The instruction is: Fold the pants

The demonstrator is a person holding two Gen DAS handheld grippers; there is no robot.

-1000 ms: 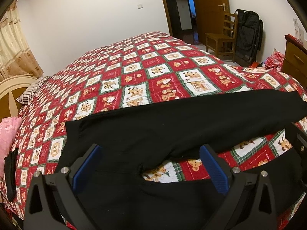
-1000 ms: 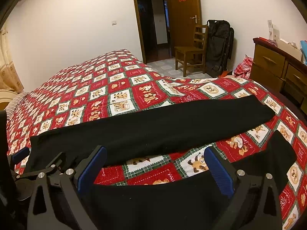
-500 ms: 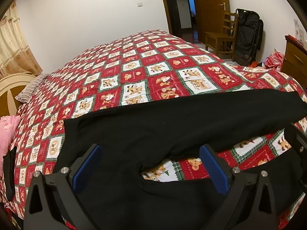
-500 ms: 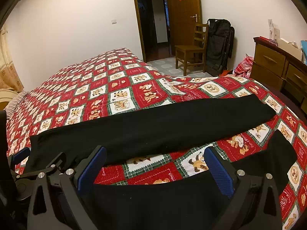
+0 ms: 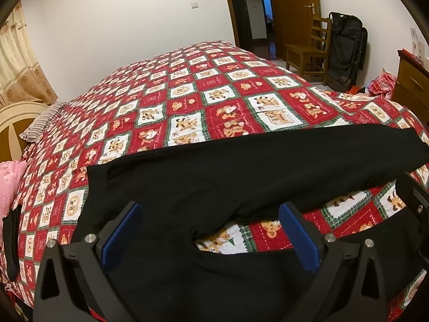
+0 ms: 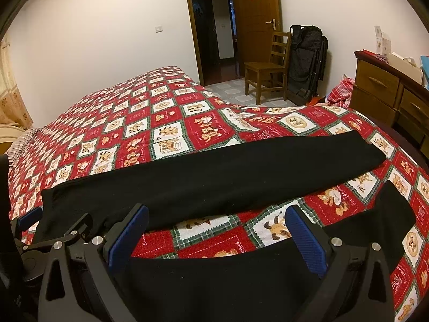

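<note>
Black pants [image 5: 241, 171] lie spread flat on the red patchwork bed cover, waist at the left, the two legs stretching to the right with a gap of cover between them. My left gripper [image 5: 211, 230] is open over the crotch and the near leg, holding nothing. In the right wrist view the far leg [image 6: 214, 179] runs across the bed and the near leg [image 6: 241, 276] lies under my right gripper [image 6: 217, 236], which is open and empty. The left gripper's body [image 6: 61, 238] shows at the lower left of that view.
The bed cover [image 5: 214, 102] fills most of both views. A pink cloth [image 5: 10, 185] and a headboard [image 5: 13, 123] lie at the left. A wooden chair [image 6: 268, 67], a black folded cart [image 6: 305, 61], a dresser [image 6: 388, 91] and an open doorway stand beyond the bed.
Both grippers have drifted slightly forward and lower over the pants; both stay open. The pants have not moved.
</note>
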